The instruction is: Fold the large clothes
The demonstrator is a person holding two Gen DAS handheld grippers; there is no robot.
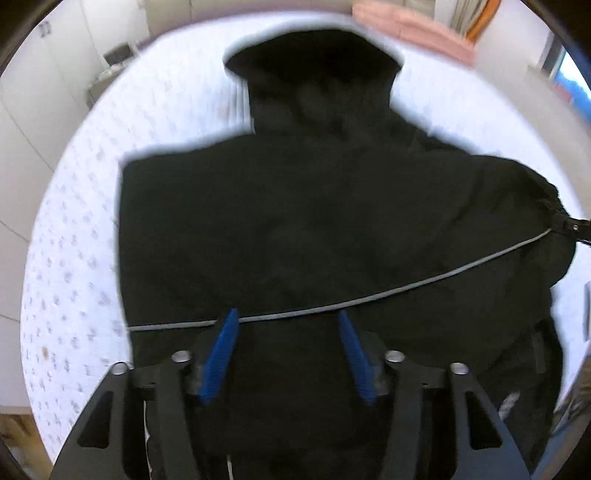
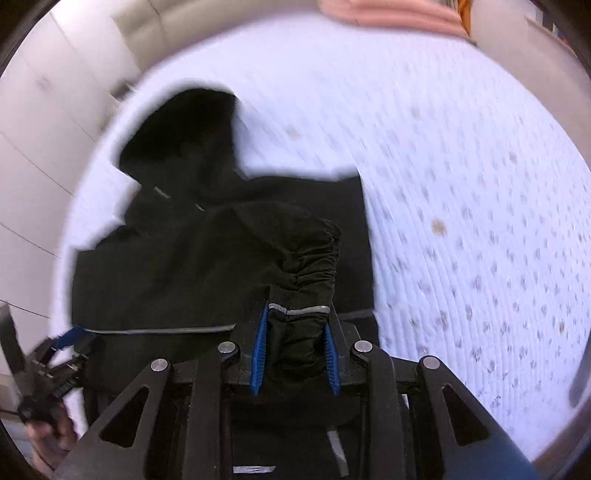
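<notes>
Two hand-held grippers work over one large black hooded jacket, which lies spread flat on a bed covered with a white quilted sheet printed with small grey-brown motifs. In the left wrist view we see the jacket's hood pointing away from us toward the far edge of the bed, and a thin grey reflective stripe running across the body of the garment.

Our left gripper, black with ribbed blue pads, stands part-way open just above the jacket near that stripe. We see the cloth below and between the pads, but they do not press on it, and whether the tips touch the fabric we cannot tell. In the right wrist view this same gripper shows at the lower left edge, held by a hand, at the jacket's side edge.

Our right gripper is closed narrowly on the black sleeve cuff with its gathered elastic and short grey reflective band. The cuff sits bunched between the blue pads, and the sleeve is drawn in over the jacket's body. In the left wrist view the right gripper's tip shows at the far right edge, on the dark fabric.

A pink folded cloth lies at the far edge of the bed, well apart from the jacket. White cupboard doors stand beside the bed. Both views are somewhat blurred.
</notes>
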